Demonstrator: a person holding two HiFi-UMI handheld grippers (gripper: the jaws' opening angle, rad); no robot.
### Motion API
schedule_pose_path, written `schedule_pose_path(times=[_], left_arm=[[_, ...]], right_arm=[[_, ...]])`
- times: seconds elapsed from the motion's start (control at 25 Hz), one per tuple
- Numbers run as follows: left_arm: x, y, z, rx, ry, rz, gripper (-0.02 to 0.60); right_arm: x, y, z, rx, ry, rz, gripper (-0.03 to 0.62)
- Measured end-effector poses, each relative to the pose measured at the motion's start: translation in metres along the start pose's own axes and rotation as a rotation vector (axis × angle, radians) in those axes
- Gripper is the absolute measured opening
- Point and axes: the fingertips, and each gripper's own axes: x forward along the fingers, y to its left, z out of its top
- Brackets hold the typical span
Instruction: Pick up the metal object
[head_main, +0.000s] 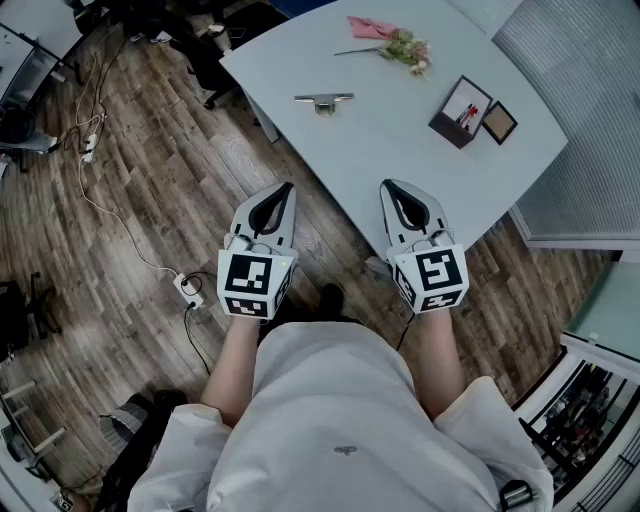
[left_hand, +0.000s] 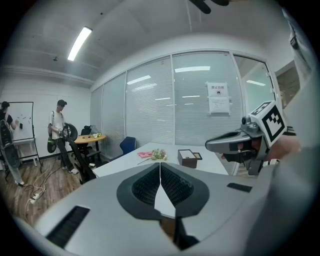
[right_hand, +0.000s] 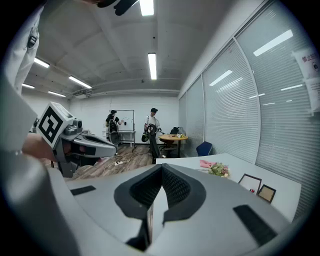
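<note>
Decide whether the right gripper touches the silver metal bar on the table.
Apart: head view shows bare grey table between right gripper and silver metal bar.

The room is bright. Long ceiling lights (right_hand: 152, 66) glow high above the right claw (right_hand: 162, 167). Its view bends round at the edges, with dark corners. Close parts look blurry.

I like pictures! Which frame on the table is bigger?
The white-picture frame, showing a red figure; the brown frame beside it is smaller.
</note>
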Motion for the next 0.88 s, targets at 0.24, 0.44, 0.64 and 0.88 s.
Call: schedule_pose_path(times=[0.24, 0.44, 0.64, 0.88], left_arm=[[-0.015, -0.012, -0.008, -0.011, 0.008, -0.009, 0.021], [-0.019, -0.023, -0.005, -0.001, 0.003, -0.008, 0.021], [-0.025, -0.035, -0.004, 0.014, -0.002, -0.008, 0.021], [-0.037, -0.044, -0.004, 0.017, -0.003, 0.002, 0.021]], right_arm=[[-0.018, 0.010, -0.004, -0.005, 0.013, 0.010, 0.005], [-0.031, 0.012, -0.005, -0.019, 0.010, 0.017, 0.005], [-0.040, 0.012, -0.012, -0.014, 0.015, 0.028, 0.005], [-0.051, 0.013, -0.020, 0.053, 0.024, 0.033, 0.006]])
